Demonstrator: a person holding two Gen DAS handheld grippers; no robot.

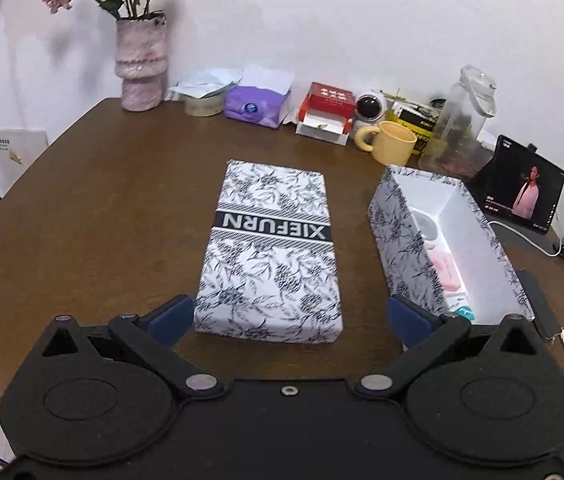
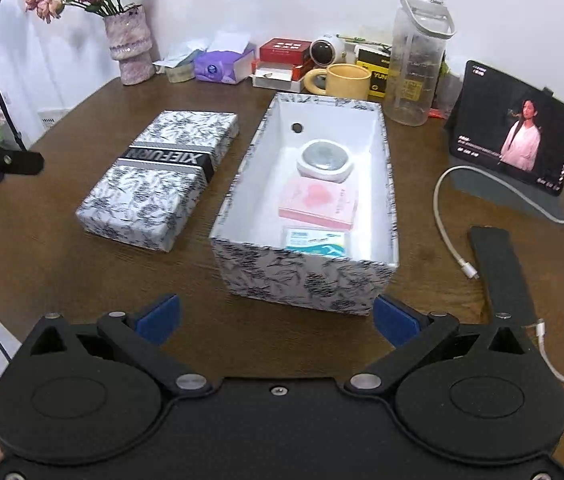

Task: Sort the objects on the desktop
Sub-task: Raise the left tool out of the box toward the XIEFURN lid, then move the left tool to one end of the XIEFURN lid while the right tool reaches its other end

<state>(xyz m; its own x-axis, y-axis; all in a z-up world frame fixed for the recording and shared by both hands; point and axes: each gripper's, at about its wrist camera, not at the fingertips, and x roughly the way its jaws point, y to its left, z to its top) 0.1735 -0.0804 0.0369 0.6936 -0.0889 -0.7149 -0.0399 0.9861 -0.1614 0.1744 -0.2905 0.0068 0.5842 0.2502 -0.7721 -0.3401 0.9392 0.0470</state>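
An open rectangular cardboard box (image 2: 306,280) printed with black leaves on white is seen on the brown wooden table (image 2: 41,264), its inside plain white. Four things are counted inside: a small black disc (image 2: 297,128), a round white-rimmed mirror (image 2: 325,160), a pink booklet (image 2: 318,199) and a teal-and-white card (image 2: 316,241). One matching lid (image 1: 271,252) marked XIEFURN lies just beside it. The left gripper (image 1: 288,318) and right gripper (image 2: 277,318) are both spread wide, holding nothing.
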